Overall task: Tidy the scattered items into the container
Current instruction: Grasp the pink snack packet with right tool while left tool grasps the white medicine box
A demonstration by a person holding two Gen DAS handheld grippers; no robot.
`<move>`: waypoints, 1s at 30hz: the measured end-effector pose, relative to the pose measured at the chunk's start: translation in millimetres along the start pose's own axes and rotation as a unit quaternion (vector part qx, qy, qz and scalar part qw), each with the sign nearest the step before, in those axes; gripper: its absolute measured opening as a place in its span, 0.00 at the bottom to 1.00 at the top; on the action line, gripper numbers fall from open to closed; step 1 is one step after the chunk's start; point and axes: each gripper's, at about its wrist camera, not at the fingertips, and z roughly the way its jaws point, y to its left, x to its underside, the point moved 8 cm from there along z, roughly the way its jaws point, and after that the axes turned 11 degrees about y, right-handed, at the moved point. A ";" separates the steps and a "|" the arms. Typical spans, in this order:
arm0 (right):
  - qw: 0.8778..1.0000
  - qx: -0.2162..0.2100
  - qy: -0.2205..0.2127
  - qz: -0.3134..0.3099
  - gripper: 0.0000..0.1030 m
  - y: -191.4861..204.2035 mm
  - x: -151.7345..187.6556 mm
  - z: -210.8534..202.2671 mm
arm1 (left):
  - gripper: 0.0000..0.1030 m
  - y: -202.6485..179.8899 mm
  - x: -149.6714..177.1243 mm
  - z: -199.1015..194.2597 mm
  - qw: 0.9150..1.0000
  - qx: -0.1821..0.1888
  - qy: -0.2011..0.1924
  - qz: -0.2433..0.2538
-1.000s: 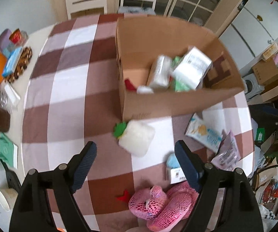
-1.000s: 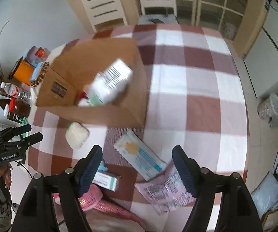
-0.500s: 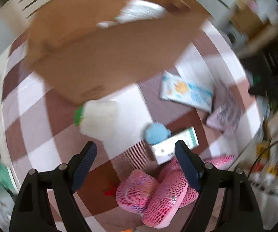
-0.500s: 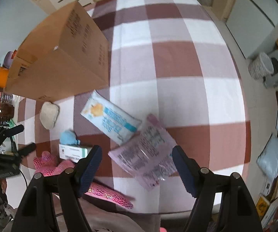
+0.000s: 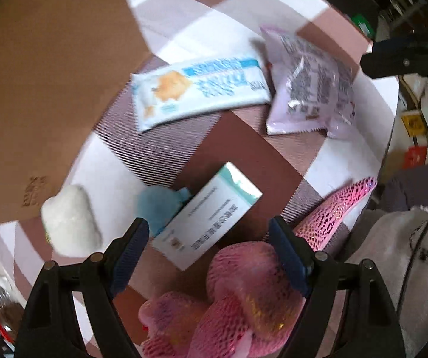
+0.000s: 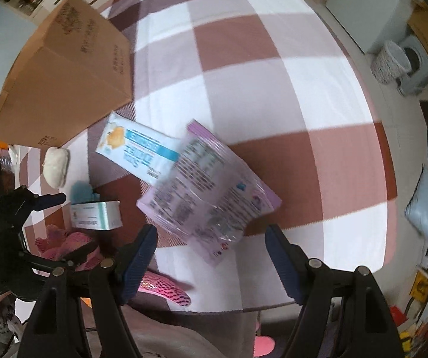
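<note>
Left tool (image 5: 206, 238) open, empty, above white-teal carton (image 5: 208, 217) and pink mesh plush (image 5: 232, 304). Right tool (image 6: 211, 246) open, empty, over crinkly lilac pouch (image 6: 211, 191). Glossy blue-white packet (image 6: 138, 149) beside brown cardboard box (image 6: 65, 83) on checked cloth surface (image 6: 273, 89).

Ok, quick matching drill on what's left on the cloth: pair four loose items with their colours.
Things:
1. snack bag
2. wipes pack
3. small carton
4. plush toy

Colours:
a. pink with dark spots
b. lilac with black print
c. white with a teal end
d. white with blue lettering and an orange picture

Pairs: 1-b, 2-d, 3-c, 4-a
</note>
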 end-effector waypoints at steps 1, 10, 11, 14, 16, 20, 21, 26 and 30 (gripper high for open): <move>1.000 -0.002 0.002 0.005 0.75 -2.8 1.2 2.9 | 0.81 -1.5 -1.6 3.9 1.000 0.001 0.004 0.003; 0.999 -0.037 0.021 0.034 0.75 -12.6 0.1 40.0 | 0.81 -6.6 -16.9 22.9 0.999 0.034 0.006 0.005; 0.998 -0.046 0.025 0.038 0.75 -12.6 -0.1 45.5 | 0.80 -6.5 -17.7 25.8 0.999 0.034 0.008 0.005; 0.995 -0.077 0.027 0.059 0.75 -13.3 -1.4 56.6 | 0.75 -2.8 -18.4 26.5 1.000 0.030 0.006 0.003; 0.992 -0.100 0.019 0.070 0.75 -11.7 -4.8 61.5 | 0.72 1.6 -16.7 26.3 0.999 0.039 0.005 -0.004; 0.991 -0.113 0.002 0.074 0.77 -4.0 -12.8 62.5 | 0.72 6.0 -12.6 26.8 0.999 0.037 0.012 0.003; 0.992 -0.106 0.002 0.072 0.77 -1.7 -14.8 62.2 | 0.72 6.6 -11.8 26.5 0.999 0.040 0.014 0.003; 0.994 -0.091 -0.023 0.060 0.73 3.8 -25.2 59.6 | 0.64 10.3 -10.9 22.7 0.999 0.046 0.008 -0.001; 0.990 -0.118 -0.044 0.065 0.55 4.2 -30.5 53.7 | 0.56 18.2 -12.0 17.6 0.999 0.049 -0.008 -0.016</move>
